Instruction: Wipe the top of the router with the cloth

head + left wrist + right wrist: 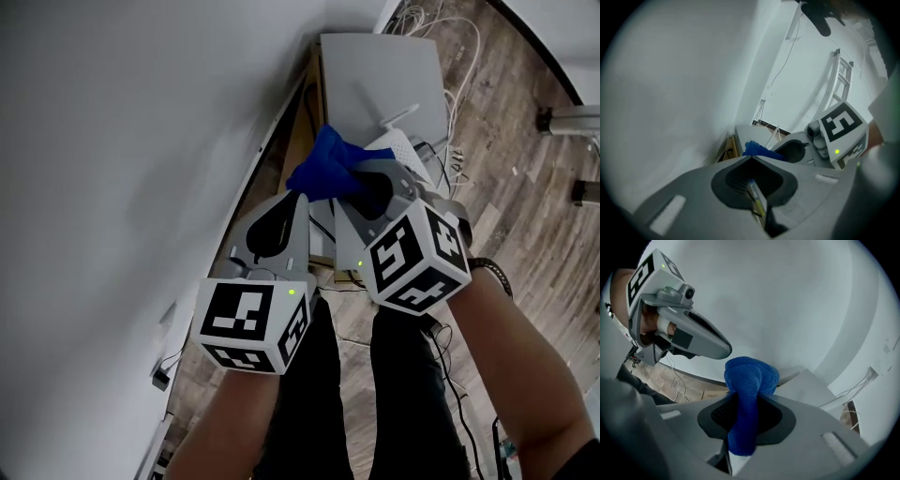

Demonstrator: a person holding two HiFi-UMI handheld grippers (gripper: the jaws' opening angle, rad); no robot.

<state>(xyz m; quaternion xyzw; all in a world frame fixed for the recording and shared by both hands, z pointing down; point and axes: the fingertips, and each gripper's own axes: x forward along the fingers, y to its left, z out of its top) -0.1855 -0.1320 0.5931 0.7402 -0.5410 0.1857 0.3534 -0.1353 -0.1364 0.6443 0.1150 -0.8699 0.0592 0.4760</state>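
A bunched blue cloth (326,167) hangs from my right gripper (349,176), which is shut on it; in the right gripper view the cloth (749,377) runs down between the closed jaws. Just beyond it, the white router (405,150) with a raised antenna stands at the near edge of a grey box (375,75); the cloth and gripper cover part of it. My left gripper (299,200) is beside the cloth on the left, shut with nothing held. From the left gripper view the cloth (756,148) shows just past its closed tips (751,158).
A white wall (122,141) fills the left side. A brown cardboard piece (302,141) stands between the wall and the grey box. White cables (450,42) and dark cables (459,403) lie on the wooden floor (525,206). My legs are below the grippers.
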